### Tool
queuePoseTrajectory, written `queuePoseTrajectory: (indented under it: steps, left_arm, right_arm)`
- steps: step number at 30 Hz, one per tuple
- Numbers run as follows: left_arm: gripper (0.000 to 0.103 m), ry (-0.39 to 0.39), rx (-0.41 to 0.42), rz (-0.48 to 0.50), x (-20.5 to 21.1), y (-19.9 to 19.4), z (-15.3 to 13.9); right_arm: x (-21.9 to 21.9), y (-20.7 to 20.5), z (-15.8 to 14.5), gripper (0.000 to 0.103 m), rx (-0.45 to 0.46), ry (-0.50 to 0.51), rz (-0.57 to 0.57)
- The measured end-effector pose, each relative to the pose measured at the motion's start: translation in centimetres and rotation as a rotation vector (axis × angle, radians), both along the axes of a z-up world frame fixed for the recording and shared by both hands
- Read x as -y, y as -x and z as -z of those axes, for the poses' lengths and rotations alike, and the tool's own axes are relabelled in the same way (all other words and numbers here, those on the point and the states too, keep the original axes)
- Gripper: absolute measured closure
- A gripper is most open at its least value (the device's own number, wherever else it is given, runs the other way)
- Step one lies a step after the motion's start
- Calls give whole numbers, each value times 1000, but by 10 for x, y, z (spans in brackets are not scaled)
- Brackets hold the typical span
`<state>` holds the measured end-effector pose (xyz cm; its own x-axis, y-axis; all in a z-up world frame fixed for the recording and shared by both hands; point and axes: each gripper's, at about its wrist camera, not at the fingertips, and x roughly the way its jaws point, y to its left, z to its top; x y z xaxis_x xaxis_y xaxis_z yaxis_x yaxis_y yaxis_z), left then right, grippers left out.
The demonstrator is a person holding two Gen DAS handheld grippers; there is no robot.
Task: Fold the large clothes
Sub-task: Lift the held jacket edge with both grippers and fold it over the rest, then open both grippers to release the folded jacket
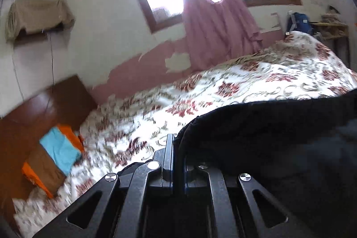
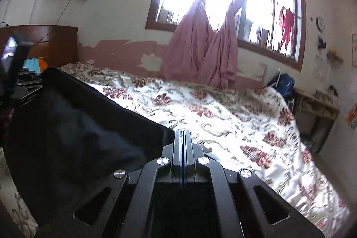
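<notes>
Above the floral bedspread (image 2: 234, 117), the left gripper (image 1: 177, 148) pinches an edge of the black garment (image 1: 279, 137), which drapes over and hides its right finger, while the right gripper (image 2: 182, 142) is pressed together beside the same dark cloth, any pinched fabric too thin to discern.

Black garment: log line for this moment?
left gripper: shut on black garment | right gripper: shut, grip unclear | garment over floral bedspread

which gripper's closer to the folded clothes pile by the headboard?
Left. The left gripper has the folded clothes pile close on its left; from the right gripper it shows far off, beyond the black garment.
</notes>
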<state>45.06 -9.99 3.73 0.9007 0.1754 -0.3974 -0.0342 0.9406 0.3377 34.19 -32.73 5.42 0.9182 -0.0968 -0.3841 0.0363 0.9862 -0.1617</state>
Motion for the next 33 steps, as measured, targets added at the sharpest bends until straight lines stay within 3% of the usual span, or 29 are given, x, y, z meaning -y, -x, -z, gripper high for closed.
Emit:
queuePoseTrajectory:
  steps: [5, 11, 14, 18, 20, 21, 22, 23, 24, 26, 28, 33]
  left_arm:
    - [97, 100, -117, -91, -20, -53, 31]
    - [97, 178, -204, -38, -22, -73, 50]
    - [95, 251, -215, -4, -29, -68, 48]
    - [89, 356, -215, 36, -47, -65, 38]
    - [81, 407, -208, 48, -57, -60, 32]
    - [72, 425, -202, 57, -60, -56, 29]
    - [50, 439, -191, 65, -63, -52, 27]
    - [32, 455, -155, 66, -68, -44, 21]
    - [6, 460, -120, 56, -71, -39, 17]
    - [2, 499, -31, 67, -80, -22, 6]
    - [2, 521, -52, 96, -82, -14, 2]
    - [2, 434, -89, 198, -67, 30, 15]
  right_arm:
    - [-4, -23, 37, 102, -103, 17, -50]
    - [-2, -43, 74, 101, -208, 9, -34]
    - [3, -45, 76, 99, -217, -17, -25]
    - [4, -41, 73, 86, -212, -33, -29]
    - [6, -36, 69, 65, -189, -53, -32]
    - [8, -34, 67, 50, -173, -65, -32]
    - [9, -31, 65, 43, -157, -82, -37]
    - [10, -28, 63, 43, -147, -100, -48]
    - [10, -25, 61, 43, -144, -114, -58]
    - [7, -21, 60, 41, -150, -129, -78]
    - [5, -17, 61, 38, -155, -138, -104]
    - [-13, 1, 64, 27, -166, -136, -195]
